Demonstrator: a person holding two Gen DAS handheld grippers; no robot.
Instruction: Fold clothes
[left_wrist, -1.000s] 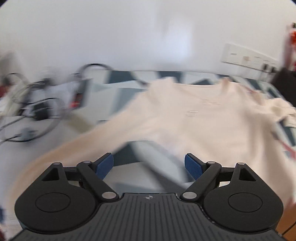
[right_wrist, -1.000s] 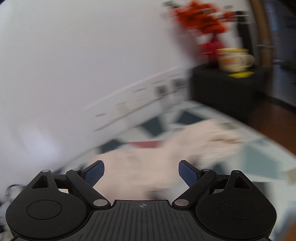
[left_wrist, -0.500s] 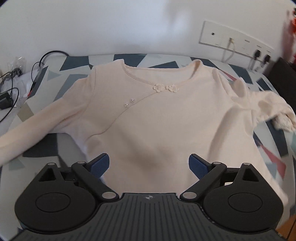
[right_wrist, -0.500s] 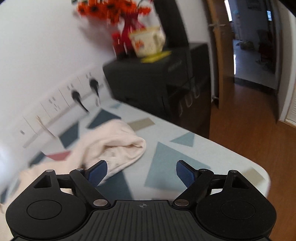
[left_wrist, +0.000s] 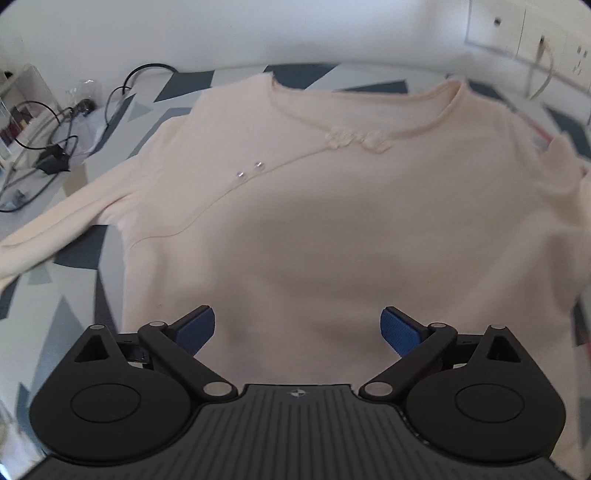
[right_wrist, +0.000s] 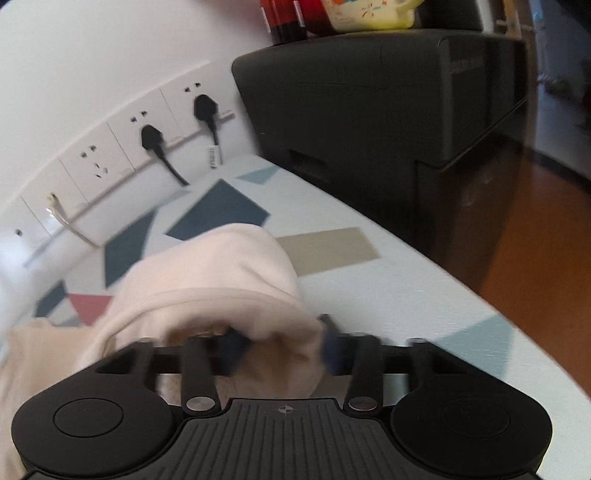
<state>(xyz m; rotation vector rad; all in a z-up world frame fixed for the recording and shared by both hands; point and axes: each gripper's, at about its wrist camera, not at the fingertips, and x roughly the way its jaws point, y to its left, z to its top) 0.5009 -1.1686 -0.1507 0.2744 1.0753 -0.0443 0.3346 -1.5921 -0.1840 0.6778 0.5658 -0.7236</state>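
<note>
A cream long-sleeved top (left_wrist: 332, 229) lies flat, front up, on the patterned tabletop (left_wrist: 74, 314), collar toward the wall. My left gripper (left_wrist: 297, 326) is open and empty, hovering over the lower body of the top. In the right wrist view the bunched cuff end of the top's sleeve (right_wrist: 221, 288) sits between my right gripper's (right_wrist: 284, 347) blue pads, which are closing in on it; motion blur hides whether they grip the cloth.
Black cables and a charger (left_wrist: 55, 158) lie at the table's back left. Wall sockets with black plugs (right_wrist: 155, 140) run along the wall. A black cabinet (right_wrist: 388, 110) stands beside the table's right edge (right_wrist: 480, 306), with wooden floor beyond.
My right gripper dropped onto the sleeve end and its jaws narrowed around it. My left gripper moved closer over the top's body and stayed open.
</note>
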